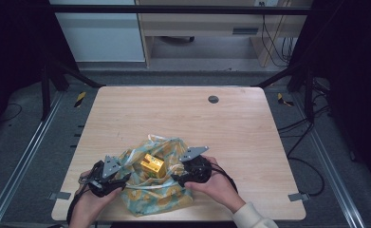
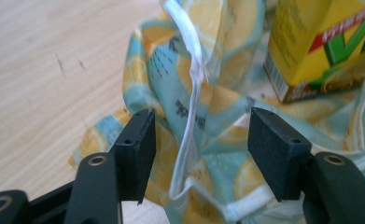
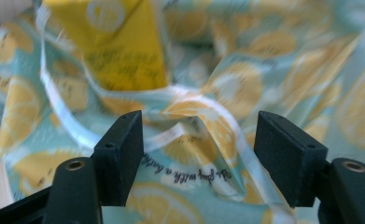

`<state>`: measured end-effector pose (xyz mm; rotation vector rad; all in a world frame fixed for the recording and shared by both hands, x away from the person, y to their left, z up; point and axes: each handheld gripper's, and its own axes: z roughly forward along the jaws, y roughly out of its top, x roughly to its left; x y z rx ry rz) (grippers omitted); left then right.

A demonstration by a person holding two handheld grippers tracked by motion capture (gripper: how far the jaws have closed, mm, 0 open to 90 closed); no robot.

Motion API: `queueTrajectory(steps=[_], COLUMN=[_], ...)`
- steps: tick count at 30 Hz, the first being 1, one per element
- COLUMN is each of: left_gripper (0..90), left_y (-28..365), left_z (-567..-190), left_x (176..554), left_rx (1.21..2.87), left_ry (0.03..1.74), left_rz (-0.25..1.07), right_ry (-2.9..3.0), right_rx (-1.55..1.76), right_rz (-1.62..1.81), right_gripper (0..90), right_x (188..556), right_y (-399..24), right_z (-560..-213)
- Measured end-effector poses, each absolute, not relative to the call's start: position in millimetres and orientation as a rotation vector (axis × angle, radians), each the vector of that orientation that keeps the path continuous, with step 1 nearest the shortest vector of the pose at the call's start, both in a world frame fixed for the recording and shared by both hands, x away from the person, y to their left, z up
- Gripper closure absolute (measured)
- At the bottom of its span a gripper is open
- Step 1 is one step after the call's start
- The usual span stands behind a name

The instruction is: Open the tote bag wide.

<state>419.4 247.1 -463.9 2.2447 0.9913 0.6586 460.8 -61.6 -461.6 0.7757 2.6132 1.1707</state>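
Working both open tools, left tool [image 1: 108, 176] and right tool [image 1: 189, 172], around bag [image 1: 166, 197] edges on desk [image 1: 183, 114], carton [image 1: 153, 164] already inside, closing still undone.

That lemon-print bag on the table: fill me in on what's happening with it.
A person works at a wooden table with a gripper in each hand, one on either side of a lemon-print bag. A yellow drink carton sits in the bag's open mouth. The left gripper and the right gripper both have their jaws apart, with folds of the bag's white-edged rim between them but not pinched. Neither is holding the bag at this moment.
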Motion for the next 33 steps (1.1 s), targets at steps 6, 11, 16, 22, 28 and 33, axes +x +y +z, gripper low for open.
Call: queueTrajectory(steps=[6, 11, 16, 22, 28, 33], left_gripper=[67.7, 84.7, 89.1, 89.5, 89.5, 89.5], left_y=[246.2, 246.7, 248.3, 247.8, 250.3, 250.5], left_z=[-465.8, -466.8, -471.1, -477.2, -479.4, -479.8], left_x=[419.4, 419.0, 420.0, 421.6, 420.0, 419.3], left_rx=[2.290, 2.335, 2.386, 2.437, 2.448, 2.458], left_ry=[0.965, 0.944, 0.970, 0.989, 1.001, 1.008], left_rz=[0.638, 0.612, 0.589, 0.570, 0.520, 0.497], right_ry=[2.708, 2.737, 2.788, 2.829, 2.838, 2.834], right_rx=[0.702, 0.677, 0.637, 0.629, 0.621, 0.616], right_rz=[1.130, 1.122, 1.060, 1.019, 1.001, 1.005], right_gripper=[69.4, 89.0, 90.0, 90.0, 90.0, 90.0], right_x=[445.9, 442.8, 435.8, 430.7, 428.1, 427.9], right_y=[-64.7, -70.0, -76.5, -81.6, -82.4, -82.8], right_z=[-477.5, -480.6, -483.7, -488.4, -489.3, -489.6])
